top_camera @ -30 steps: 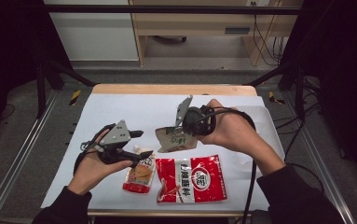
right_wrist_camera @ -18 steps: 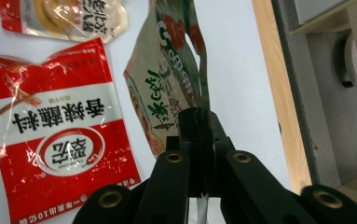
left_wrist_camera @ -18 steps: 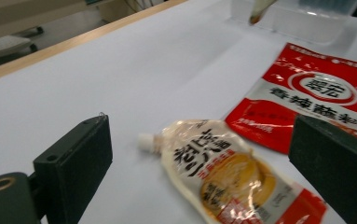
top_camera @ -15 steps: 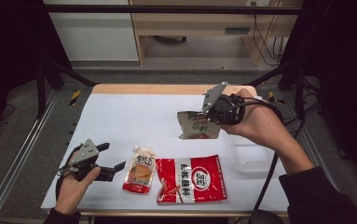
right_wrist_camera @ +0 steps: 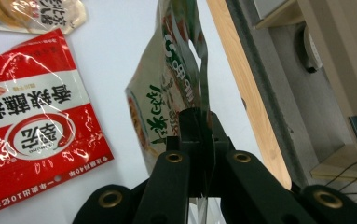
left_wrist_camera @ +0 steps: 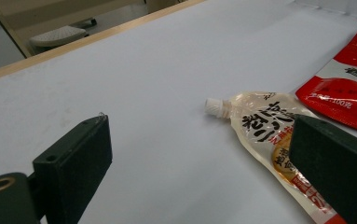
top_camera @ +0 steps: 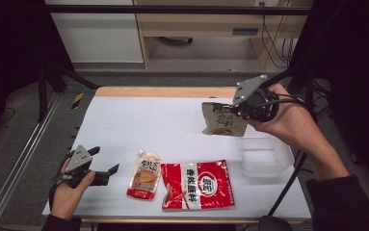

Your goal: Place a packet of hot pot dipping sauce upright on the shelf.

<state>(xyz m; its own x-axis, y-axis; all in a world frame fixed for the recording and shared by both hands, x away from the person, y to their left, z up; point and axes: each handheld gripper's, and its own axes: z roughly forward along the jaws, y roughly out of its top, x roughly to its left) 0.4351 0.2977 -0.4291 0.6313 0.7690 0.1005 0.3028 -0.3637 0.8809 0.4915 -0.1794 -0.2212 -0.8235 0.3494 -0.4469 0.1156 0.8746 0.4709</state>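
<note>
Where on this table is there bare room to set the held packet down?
Bare: the wide white stretch behind the spouted pouch and red packet, up to the table's far edge. Crowded: the near edge, with both packets, the clear tray and left gripper.

This is looking like a lab recording station: a white worktop [top_camera: 163, 125] is sitting inside a black metal frame [top_camera: 172, 8], dark curtains [top_camera: 8, 57] are hanging at both sides, cables [top_camera: 269, 33] are trailing beneath a wooden desk [top_camera: 196, 24] behind, and grey carpet [top_camera: 13, 139] is covering the floor.
</note>
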